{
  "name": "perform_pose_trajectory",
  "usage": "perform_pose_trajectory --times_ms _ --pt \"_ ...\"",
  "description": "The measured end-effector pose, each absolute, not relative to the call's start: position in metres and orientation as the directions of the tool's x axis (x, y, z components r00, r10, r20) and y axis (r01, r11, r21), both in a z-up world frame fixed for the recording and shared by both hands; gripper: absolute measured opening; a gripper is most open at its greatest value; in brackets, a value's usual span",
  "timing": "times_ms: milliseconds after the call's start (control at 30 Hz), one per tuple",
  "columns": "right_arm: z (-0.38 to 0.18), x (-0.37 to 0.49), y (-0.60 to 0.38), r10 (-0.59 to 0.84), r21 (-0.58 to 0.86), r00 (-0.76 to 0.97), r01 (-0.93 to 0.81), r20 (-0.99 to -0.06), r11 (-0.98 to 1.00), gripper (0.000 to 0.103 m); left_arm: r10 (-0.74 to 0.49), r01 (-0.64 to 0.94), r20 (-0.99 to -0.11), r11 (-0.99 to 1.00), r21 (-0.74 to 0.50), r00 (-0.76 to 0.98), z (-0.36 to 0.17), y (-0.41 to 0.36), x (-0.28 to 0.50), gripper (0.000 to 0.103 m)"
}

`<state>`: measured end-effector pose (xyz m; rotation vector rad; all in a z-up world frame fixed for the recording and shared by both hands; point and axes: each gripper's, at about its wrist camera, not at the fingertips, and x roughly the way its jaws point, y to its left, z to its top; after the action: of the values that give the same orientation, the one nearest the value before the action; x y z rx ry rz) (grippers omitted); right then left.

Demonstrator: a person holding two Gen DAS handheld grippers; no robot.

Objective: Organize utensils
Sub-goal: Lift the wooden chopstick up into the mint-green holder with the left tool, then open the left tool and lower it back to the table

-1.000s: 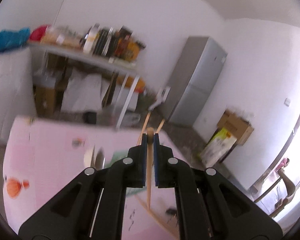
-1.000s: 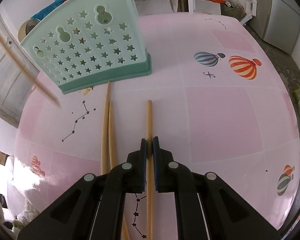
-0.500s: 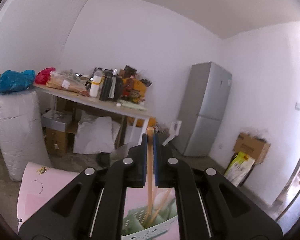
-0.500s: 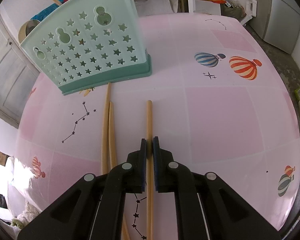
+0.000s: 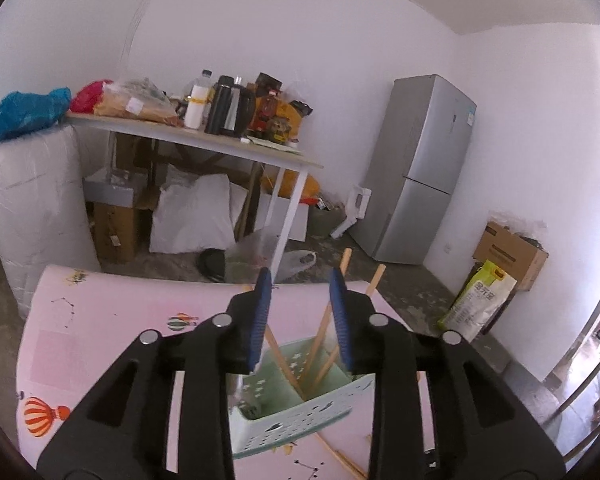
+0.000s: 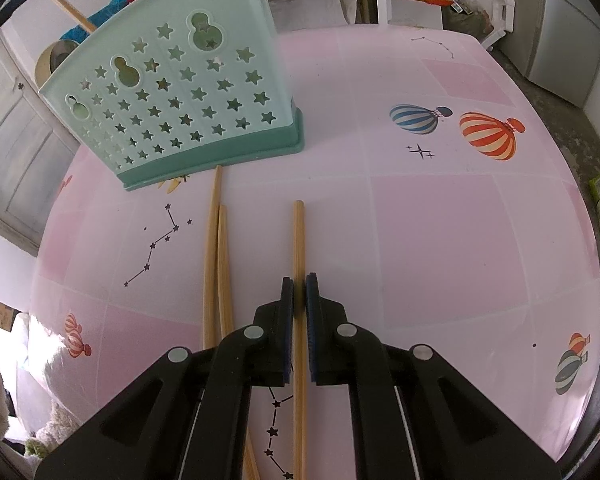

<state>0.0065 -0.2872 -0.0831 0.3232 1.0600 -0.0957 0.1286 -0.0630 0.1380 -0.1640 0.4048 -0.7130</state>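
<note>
Hovering above the mint utensil holder [image 5: 300, 396] on the pink table [image 6: 440, 240], the left gripper [image 5: 300, 316] has just opened, nothing between its pads, while the right gripper [image 6: 299, 320] pinches a chopstick [image 6: 298, 240] lying flat. Lifting that chopstick risks nudging the two loose chopsticks [image 6: 214, 260] just beside it. Only the left wrist view looks into the holder, where chopsticks [image 5: 320, 332] lean.

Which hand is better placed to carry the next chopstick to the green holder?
Right. The right gripper is shut on a chopstick lying on the table, ready to lift. The left gripper has just been opening above the green holder, with nothing clamped between its pads.
</note>
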Motion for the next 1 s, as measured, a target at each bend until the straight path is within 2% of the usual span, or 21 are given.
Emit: perform_pose_trajectory --times_ms 33,167,333,467,633,767,833,1000 --pt "-0.083 0.007 -0.288 0.080 0.218 0.490 0.231 -0.868 0.948 0.007 -0.662 0.600 -0.303 0.749 -0.279 0.686 0.138 -0.061 0.127 0.036" --pt "-0.083 0.009 -0.290 0.109 0.245 0.483 0.227 -0.869 0.942 0.009 -0.660 0.611 -0.308 0.751 -0.251 0.685 0.133 -0.055 0.110 0.041" --pt "-0.082 0.015 -0.291 0.149 0.268 0.461 0.206 -0.875 0.941 0.017 -0.670 0.641 -0.360 0.737 -0.214 0.650 0.113 -0.053 0.085 0.050" --pt "-0.080 0.027 -0.289 0.139 0.236 0.431 0.181 -0.892 0.955 0.017 -0.673 0.674 -0.436 0.716 -0.181 0.598 0.089 -0.061 0.066 0.054" --pt "-0.078 0.042 -0.284 0.093 0.171 0.409 0.158 -0.908 0.973 0.017 -0.581 0.652 -0.596 0.748 -0.122 0.554 0.037 -0.077 0.061 0.056" --pt "-0.078 0.055 -0.278 0.048 0.110 0.396 0.136 -0.917 0.985 0.013 -0.495 0.638 -0.696 0.767 -0.068 0.520 -0.003 -0.091 0.060 0.060" --pt "-0.077 0.059 -0.277 0.042 0.100 0.390 0.128 -0.920 0.987 0.007 -0.448 0.633 -0.729 0.774 -0.026 0.517 -0.019 -0.097 0.060 0.063" --pt "-0.076 0.062 -0.276 0.028 0.083 0.387 0.127 -0.922 0.988 0.006 -0.409 0.636 -0.762 0.772 0.004 0.502 -0.038 -0.104 0.058 0.070"
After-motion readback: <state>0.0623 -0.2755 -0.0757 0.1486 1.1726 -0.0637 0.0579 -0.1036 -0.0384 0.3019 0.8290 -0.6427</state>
